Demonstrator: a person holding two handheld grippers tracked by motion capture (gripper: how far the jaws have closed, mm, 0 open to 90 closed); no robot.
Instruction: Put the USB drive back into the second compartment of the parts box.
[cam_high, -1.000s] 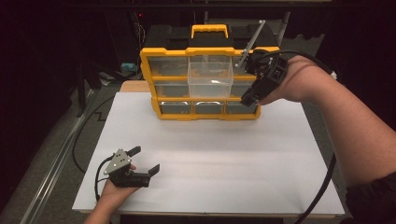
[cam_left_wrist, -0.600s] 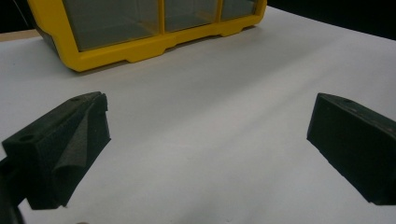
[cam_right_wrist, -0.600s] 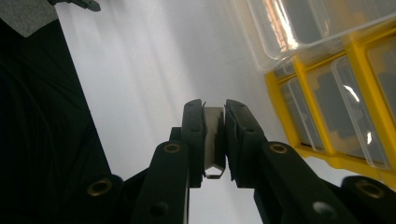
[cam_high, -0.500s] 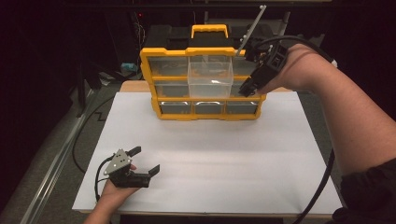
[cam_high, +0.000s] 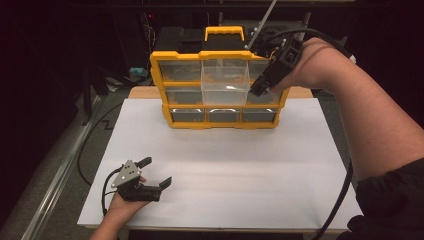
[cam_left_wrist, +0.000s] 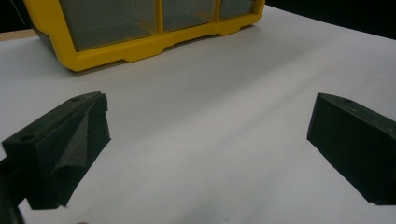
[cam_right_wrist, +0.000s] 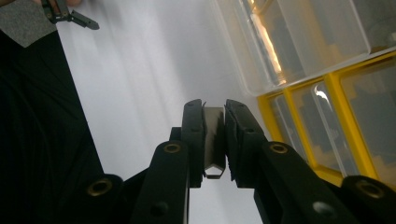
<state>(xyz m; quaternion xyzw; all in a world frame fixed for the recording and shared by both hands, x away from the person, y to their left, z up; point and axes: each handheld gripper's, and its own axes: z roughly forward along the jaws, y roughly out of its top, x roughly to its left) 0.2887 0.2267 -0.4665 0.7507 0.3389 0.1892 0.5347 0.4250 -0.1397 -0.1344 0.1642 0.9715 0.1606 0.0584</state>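
A yellow-framed organizer with clear drawers stands at the back of the white table. Its middle upper drawer is pulled out toward me. My right gripper hovers at that drawer's right side, in front of the organizer's right column. It is shut on a small flat grey metal piece, which stands between the jaws of the right gripper. The open drawer lies just beyond them. My left gripper rests low at the front left, jaws wide open with nothing between them, and the left gripper faces the organizer.
A white board covers the table between the organizer and the front edge. A black case with a yellow handle sits behind the organizer. Cables trail from both grippers, one hanging off the table's right side.
My right hand has risen a little and edged left toward the pulled-out drawer, still holding the metal piece. The left gripper has stayed where it was.
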